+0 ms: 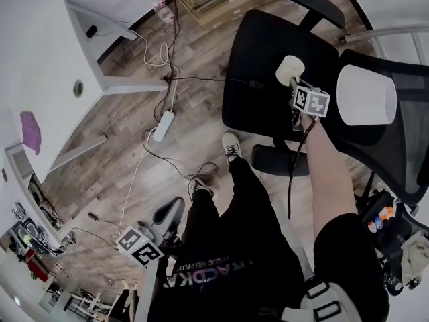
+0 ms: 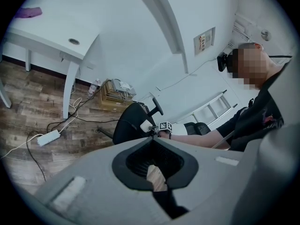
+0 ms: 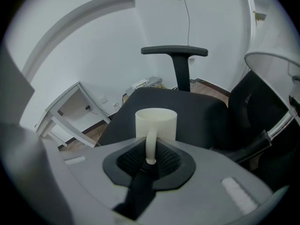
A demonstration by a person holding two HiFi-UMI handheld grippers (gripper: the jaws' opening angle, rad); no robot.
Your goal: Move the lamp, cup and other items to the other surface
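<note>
Jaws on my right gripper (image 3: 150, 153) pinched the thin looped handle of a smooth cream cup (image 3: 156, 123), centre frame above the black chair seat (image 3: 187, 111), while my left gripper (image 2: 152, 139) sat closed, empty.

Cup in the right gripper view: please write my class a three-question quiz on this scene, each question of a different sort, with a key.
1. True or false: the right gripper is closed on the handle of the cup.
2. Pick one. The cup is over: A) a white desk; B) the black chair seat; C) the bare floor.
3. Fill the gap: the left gripper has its jaws ____, with nothing held between them.

Key: 1 true; 2 B; 3 shut.
</note>
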